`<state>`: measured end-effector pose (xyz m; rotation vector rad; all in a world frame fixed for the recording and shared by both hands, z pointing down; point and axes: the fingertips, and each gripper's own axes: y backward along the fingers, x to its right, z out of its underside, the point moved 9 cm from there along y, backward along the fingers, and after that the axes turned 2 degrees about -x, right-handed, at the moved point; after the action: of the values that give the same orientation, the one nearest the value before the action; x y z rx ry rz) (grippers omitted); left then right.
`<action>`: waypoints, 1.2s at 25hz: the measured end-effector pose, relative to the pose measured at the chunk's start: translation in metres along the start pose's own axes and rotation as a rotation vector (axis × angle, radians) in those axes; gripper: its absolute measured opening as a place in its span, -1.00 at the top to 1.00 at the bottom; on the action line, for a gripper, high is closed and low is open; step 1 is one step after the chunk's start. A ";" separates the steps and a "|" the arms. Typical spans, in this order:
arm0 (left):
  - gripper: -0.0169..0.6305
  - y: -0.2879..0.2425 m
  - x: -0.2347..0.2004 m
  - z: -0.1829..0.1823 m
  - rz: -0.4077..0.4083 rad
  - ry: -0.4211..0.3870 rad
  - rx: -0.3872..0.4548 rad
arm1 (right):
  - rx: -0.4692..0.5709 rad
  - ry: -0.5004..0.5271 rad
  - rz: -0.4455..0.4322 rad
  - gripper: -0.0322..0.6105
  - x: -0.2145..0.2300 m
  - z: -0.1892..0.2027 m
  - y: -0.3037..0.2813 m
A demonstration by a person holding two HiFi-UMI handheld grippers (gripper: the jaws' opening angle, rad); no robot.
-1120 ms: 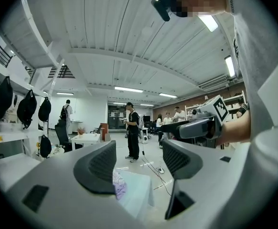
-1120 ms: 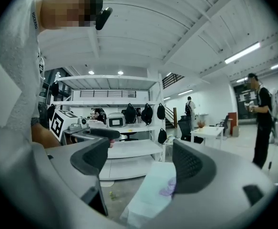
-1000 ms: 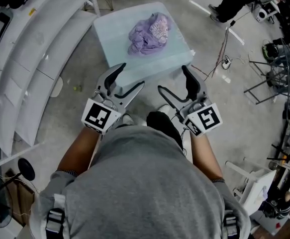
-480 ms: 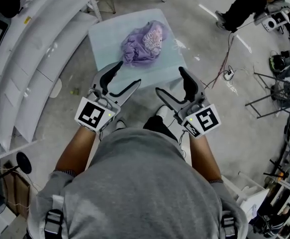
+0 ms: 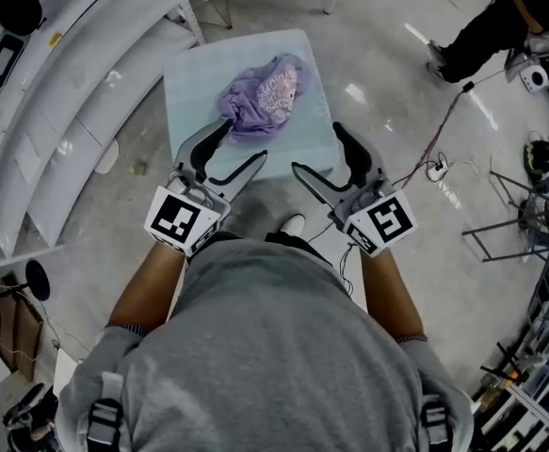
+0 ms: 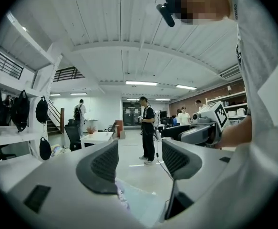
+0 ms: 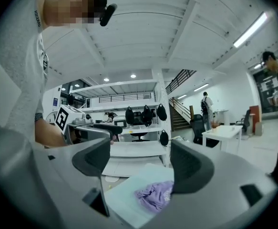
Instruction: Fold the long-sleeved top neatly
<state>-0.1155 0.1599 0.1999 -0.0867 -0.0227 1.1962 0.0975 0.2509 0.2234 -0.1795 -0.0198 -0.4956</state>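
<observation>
Top [image 5: 260, 97] lies bunched, apparently untouched, just beyond open left claw [image 5: 244, 139].

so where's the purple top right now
In the head view the purple top lies crumpled on the pale table, upper centre, right of white shelves.

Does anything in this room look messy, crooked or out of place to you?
Yes, one thing. The lilac long-sleeved top lies bunched in a crumpled heap near the middle of the pale blue square table, not spread flat, and no sleeve can be made out. Nothing looks spilled or broken.
</observation>
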 end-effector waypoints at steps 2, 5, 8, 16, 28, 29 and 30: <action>-0.01 -0.015 0.007 -0.002 -0.022 0.004 -0.006 | -0.005 -0.007 -0.022 -0.37 0.020 0.003 0.004; -0.01 -0.033 0.014 -0.002 -0.045 0.006 -0.017 | -0.013 -0.018 -0.047 -0.37 0.042 0.006 0.007; -0.01 -0.046 0.016 0.000 -0.061 0.004 -0.031 | -0.014 -0.024 -0.060 -0.37 0.058 0.009 0.006; -0.01 -0.079 -0.011 0.014 -0.059 0.024 -0.049 | -0.044 -0.044 -0.075 -0.37 0.091 0.019 -0.024; 0.05 -0.133 -0.123 0.030 -0.036 0.055 -0.041 | -0.165 -0.022 -0.061 -0.37 0.154 0.010 -0.122; 0.05 -0.136 -0.134 0.032 -0.037 0.055 -0.041 | -0.173 -0.021 -0.059 -0.37 0.158 0.010 -0.132; 0.05 -0.139 -0.144 0.033 -0.038 0.056 -0.041 | -0.182 -0.019 -0.060 -0.37 0.162 0.010 -0.142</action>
<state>-0.0411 -0.0228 0.2481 -0.1552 0.0000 1.1553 0.1731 0.0533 0.2669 -0.3629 0.0010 -0.5558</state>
